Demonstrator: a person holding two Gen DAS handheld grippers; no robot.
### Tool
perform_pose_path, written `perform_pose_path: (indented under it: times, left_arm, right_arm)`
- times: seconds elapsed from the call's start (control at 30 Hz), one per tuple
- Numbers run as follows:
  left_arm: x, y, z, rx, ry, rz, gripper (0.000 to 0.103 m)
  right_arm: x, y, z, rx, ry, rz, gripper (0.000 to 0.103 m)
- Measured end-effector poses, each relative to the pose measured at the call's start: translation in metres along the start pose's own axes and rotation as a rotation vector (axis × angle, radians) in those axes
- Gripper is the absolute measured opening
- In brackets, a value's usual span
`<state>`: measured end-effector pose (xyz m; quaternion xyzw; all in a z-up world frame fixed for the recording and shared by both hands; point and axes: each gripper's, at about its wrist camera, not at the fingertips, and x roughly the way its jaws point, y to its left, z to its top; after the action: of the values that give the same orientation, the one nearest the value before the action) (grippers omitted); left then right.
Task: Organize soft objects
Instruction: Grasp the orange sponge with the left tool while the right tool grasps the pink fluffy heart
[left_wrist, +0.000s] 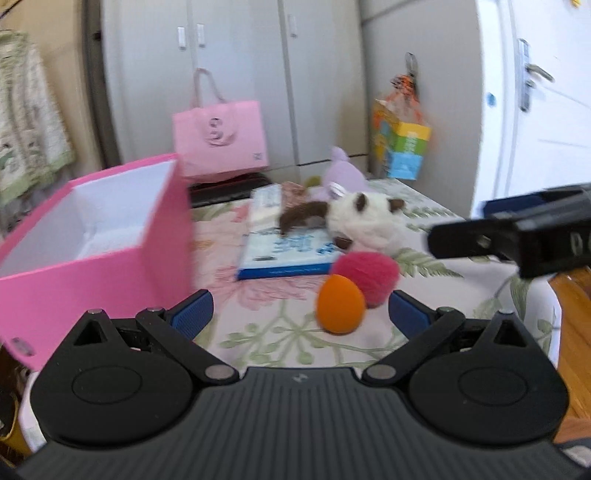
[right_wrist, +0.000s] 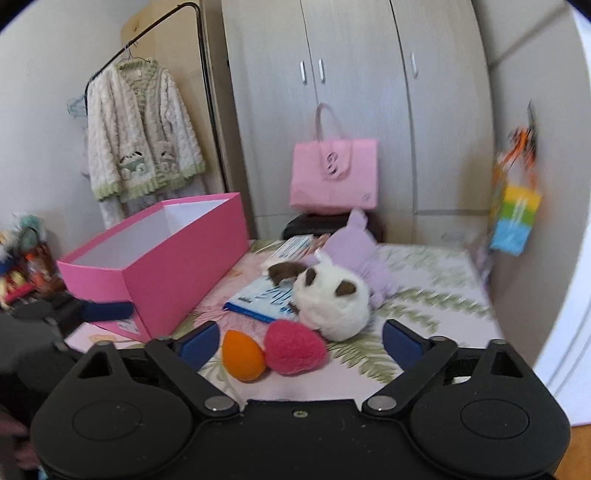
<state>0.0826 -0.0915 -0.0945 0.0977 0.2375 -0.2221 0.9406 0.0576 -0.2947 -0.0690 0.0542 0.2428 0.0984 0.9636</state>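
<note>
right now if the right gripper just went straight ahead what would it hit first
Most likely the pink fuzzy ball with the orange egg-shaped sponge beside it, both lying between the open fingers of the right gripper. The white plush toy sits just behind. Depth is uncertain.

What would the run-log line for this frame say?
left gripper: open, empty | right gripper: open, empty | orange egg, pink pom-pom, panda plush: on bed | pink box: open

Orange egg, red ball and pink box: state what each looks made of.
Orange egg: smooth, matte, seamless, probably foam or sponge.
Red ball: fuzzy, fibrous surface, likely felted wool or plush.
Pink box: flat stiff walls, crisp edges, white inside, apparently matte cardboard.
</note>
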Motion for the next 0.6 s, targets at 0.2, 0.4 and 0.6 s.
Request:
perform_pose_path:
  times: [0.2, 0.4, 0.6]
  left_arm:
    - [0.036, -0.009, -0.007, 0.006, 0.018, -0.04, 0.089]
    - [0.053, -0.007, -0.014, -0.003, 0.059, -0.088, 0.052]
    - [0.052, -0.005, -0.02, 0.019, 0.027, -0.124, 0.041]
  right_arm:
    - [0.033, -0.011, -0.004, 0.015, 0.067, 0.098, 0.082]
    - [0.06, -0.019, -0.008, 0.028, 0.13, 0.157, 0.073]
    - [0.078, -0.025, -0.012, 0.043, 0.167, 0.197, 0.068]
